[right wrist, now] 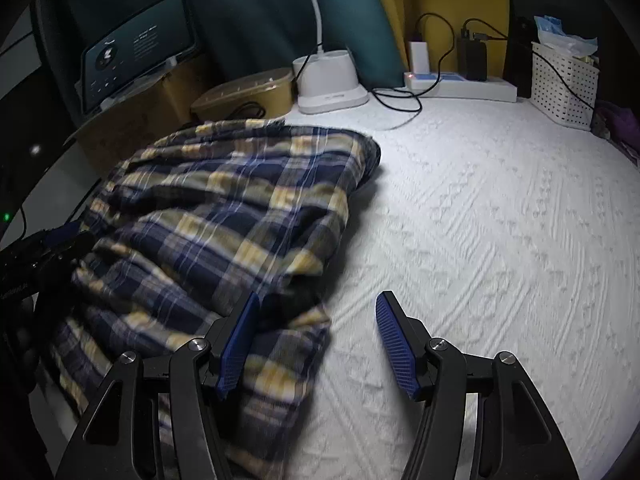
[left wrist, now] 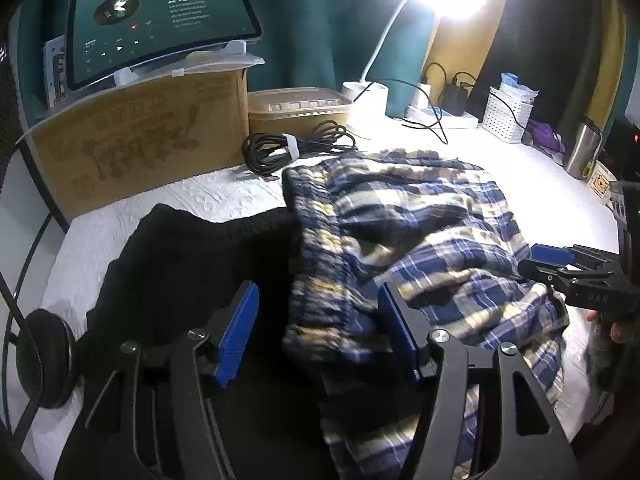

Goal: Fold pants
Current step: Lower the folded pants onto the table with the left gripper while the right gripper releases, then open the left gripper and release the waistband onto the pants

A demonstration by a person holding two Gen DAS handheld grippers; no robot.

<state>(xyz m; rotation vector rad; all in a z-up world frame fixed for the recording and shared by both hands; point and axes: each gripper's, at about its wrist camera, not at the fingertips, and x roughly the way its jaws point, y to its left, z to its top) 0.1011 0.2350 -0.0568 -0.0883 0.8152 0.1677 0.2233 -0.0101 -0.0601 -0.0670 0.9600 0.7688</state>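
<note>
While both tools are held low over the white textured cover, the left gripper is seen with its blue pads apart above the gathered waistband of the plaid pants, nothing being pinched. The right gripper is likewise spread, one pad over the crumpled plaid edge, the other over bare cover. A black garment is laid beside the pants. Farther back, a cardboard box, a lamp base and a power strip are ranged along the wall.
</note>
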